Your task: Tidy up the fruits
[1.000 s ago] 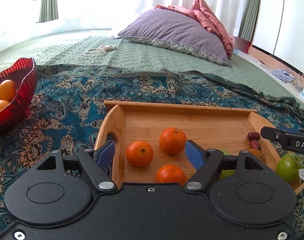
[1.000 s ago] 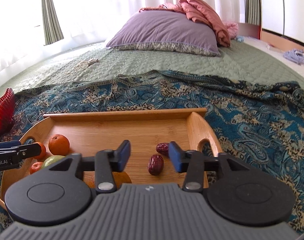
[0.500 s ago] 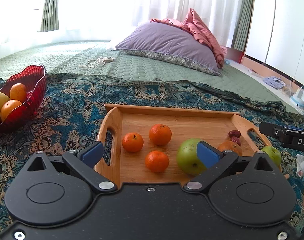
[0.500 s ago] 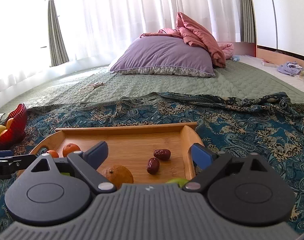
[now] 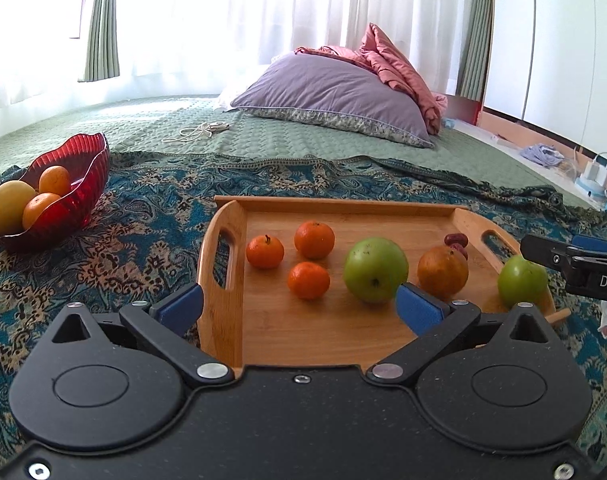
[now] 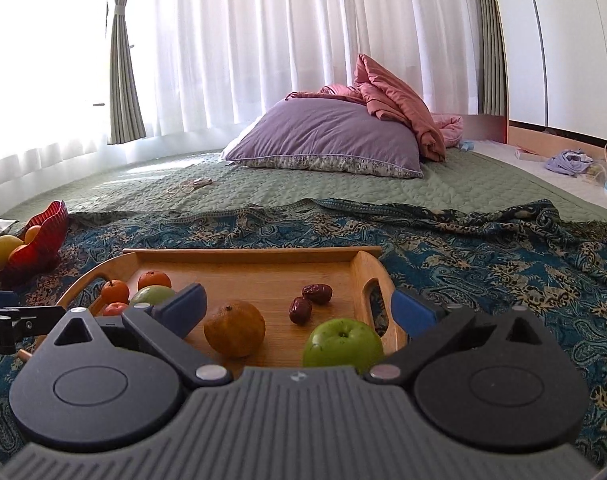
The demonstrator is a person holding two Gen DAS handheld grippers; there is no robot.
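Note:
A wooden tray (image 5: 343, 206) lies on a patterned blue cloth. On it are three small mandarins (image 5: 309, 280), a large green apple (image 5: 375, 270), a dull orange fruit (image 5: 442, 274), two dark red dates (image 6: 311, 300) and a second green apple (image 5: 521, 282) at the right end. My left gripper (image 5: 299, 306) is open and empty, held above the tray's near left edge. My right gripper (image 6: 299, 308) is open and empty, held above the tray's right end; the second apple (image 6: 343, 344) is just below it.
A red glass bowl (image 5: 75, 196) with a yellow fruit and two oranges sits left of the tray. A purple pillow (image 5: 331, 96) and a pink blanket lie at the back of the green bedspread. A white cable (image 5: 201, 130) lies on the bed.
Both grippers have opened wide and pulled back and up from the tray. More of the tray and the red bowl now show.

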